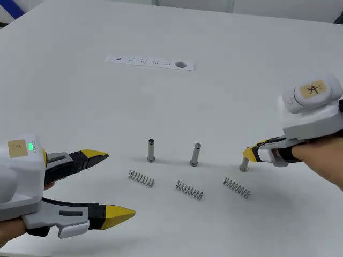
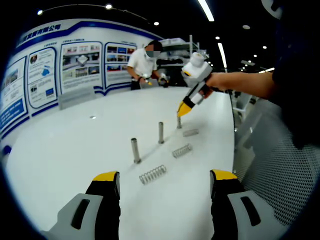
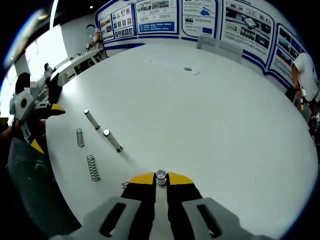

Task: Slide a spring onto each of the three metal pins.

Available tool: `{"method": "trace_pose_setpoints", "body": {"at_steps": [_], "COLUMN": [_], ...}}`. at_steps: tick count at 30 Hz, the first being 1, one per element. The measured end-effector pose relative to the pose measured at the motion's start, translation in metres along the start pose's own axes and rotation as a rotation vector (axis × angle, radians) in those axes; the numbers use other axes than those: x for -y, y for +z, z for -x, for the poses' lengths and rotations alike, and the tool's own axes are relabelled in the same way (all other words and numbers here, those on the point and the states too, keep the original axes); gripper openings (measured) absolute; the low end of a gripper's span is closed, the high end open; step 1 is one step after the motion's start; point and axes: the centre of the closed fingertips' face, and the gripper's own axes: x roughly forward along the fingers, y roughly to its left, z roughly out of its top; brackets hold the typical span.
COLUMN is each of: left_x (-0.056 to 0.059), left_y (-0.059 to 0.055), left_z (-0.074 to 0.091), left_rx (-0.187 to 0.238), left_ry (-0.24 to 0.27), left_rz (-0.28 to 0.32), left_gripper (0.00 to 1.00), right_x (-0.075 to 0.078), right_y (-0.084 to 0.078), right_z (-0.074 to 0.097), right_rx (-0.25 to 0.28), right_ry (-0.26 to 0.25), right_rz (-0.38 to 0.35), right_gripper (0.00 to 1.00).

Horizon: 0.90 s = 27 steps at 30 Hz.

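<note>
- The left gripper is nearest, at the near edge of the worktop. Its jaws are spread wide and hold nothing.
- Just beyond it, three springs lie flat in a row, all loose: left spring, middle spring, right spring.
- Behind each spring stands one of three pins, upright and bare: left pin, middle pin, right pin.
- The right gripper has its jaws closed on the right pin's top, seen close up in the right gripper view.
- The task looks to be at its first step. Next, the open jaws likely need to take a spring by its side, and the pin's top must be freed to accept it.
- Farthest away lies one power strip.
</note>
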Motion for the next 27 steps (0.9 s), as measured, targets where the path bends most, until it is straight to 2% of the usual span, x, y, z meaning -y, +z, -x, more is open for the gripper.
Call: {"method": "trace_pose_setpoints", "body": {"at_steps": [8, 27], "left_x": [0.0007, 0.0013], "left_y": [0.0035, 0.0052], "left_z": [-0.0010, -0.0024], "left_rx": [0.002, 0.003], "left_ry": [-0.002, 0.000], "left_rz": [-0.004, -0.001], "left_gripper": [0.75, 0.75], "right_x": [-0.0017, -0.0061], "right_y": [-0.0016, 0.0006], "right_z": [0.0019, 0.0097], "right_rx": [0.005, 0.042], "right_ry": [0.004, 0.023], "right_rz": [-0.011, 0.027], "right_gripper": [0.09, 0.13]}}
